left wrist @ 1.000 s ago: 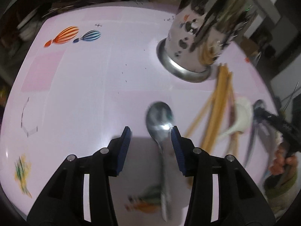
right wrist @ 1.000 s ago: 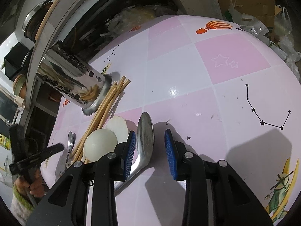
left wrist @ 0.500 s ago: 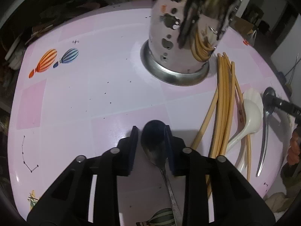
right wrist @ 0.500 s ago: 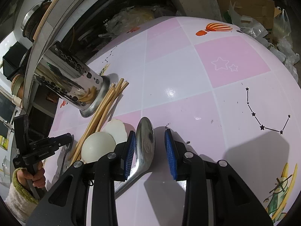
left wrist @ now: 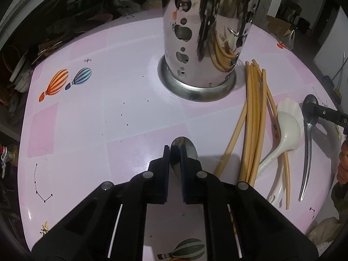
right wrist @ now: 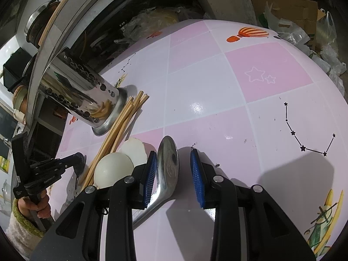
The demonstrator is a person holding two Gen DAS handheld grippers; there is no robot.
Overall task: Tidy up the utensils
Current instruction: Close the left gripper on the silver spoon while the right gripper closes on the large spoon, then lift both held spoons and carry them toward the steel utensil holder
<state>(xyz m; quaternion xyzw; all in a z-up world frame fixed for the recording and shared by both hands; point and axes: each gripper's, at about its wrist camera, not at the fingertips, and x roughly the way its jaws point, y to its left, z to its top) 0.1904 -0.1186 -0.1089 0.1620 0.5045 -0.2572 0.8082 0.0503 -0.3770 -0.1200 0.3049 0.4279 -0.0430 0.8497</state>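
While its jaws have just been closing, the left gripper (left wrist: 175, 150) now pinches a steel spoon (left wrist: 184, 150) by the bowl, the blue pads tight on either side and the bowl's rim showing above them. The spoon sits low over the pink checked table (left wrist: 87, 119), in front of the holder (left wrist: 206, 43), a shiny perforated steel cylinder standing upright on its flared base. Just right of the holder lies a bundle of chopsticks (left wrist: 253, 119), fanned slightly. Against them rest two white soup spoons (left wrist: 287, 130), one bowl overlapping the other. Further right a second steel spoon (left wrist: 307, 152) lies along the table edge, its bowl partly under the tip of the other tool.

The right gripper (right wrist: 173, 167) has its fingers apart, a large steel ladle (right wrist: 167, 163) lying between them. The ladle's bowl leans near the left pad; whether they touch I cannot tell. A clear gap separates it from the right pad. A hand (right wrist: 34, 206) in a fuzzy sleeve grips the left tool's handle.
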